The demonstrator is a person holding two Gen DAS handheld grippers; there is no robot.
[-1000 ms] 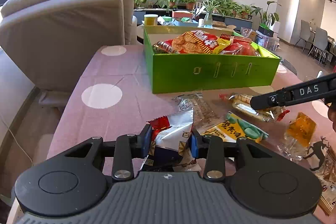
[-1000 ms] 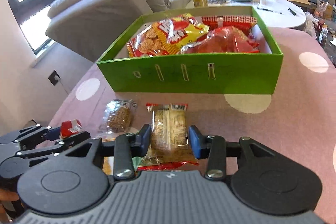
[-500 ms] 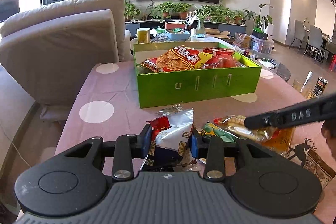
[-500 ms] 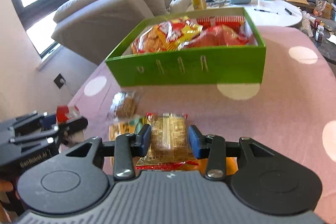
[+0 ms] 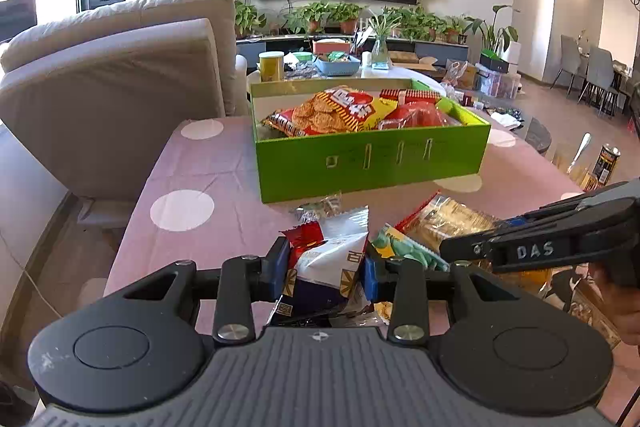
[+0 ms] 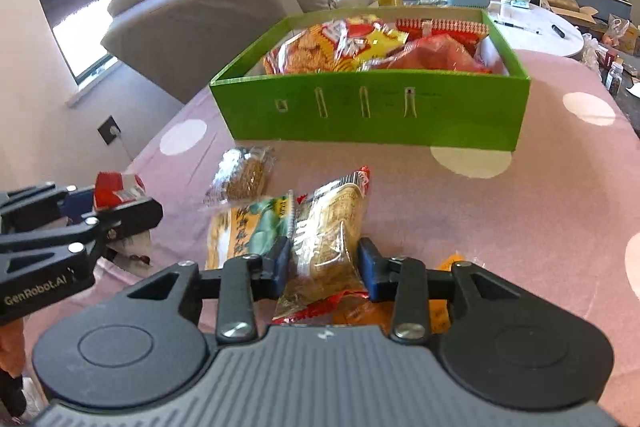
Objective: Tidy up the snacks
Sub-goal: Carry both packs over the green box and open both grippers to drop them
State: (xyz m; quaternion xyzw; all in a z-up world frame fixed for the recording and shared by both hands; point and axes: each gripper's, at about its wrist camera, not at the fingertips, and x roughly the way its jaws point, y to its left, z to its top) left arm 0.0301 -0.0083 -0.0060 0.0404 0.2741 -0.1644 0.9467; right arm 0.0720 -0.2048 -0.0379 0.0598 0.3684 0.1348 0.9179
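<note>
A green box [image 5: 372,167] [image 6: 368,119] stands on the pink dotted tablecloth [image 5: 192,167], holding a yellow-red cracker bag [image 5: 332,111] and red bags. My left gripper [image 5: 325,263] is shut on a white, red and navy snack packet [image 5: 332,255], held just above the cloth in front of the box. My right gripper [image 6: 324,263] has its jaws closing on a clear biscuit packet with red ends [image 6: 328,231]; both pads touch its sides and it tilts up. Beside it lie a yellow-green packet [image 6: 244,231] and a clear packet with a brown bar [image 6: 244,175].
An orange packet [image 6: 444,303] lies under my right gripper. A beige sofa [image 5: 120,75] stands left of the table. Beyond the box a round white table [image 6: 532,23] is cluttered. A can [image 5: 608,163] stands at the right edge. A hand [image 5: 624,307] holds the right gripper.
My left gripper has risen and drawn back with its packet. The right jaws have narrowed onto the biscuit packet, which now tilts instead of lying flat.
</note>
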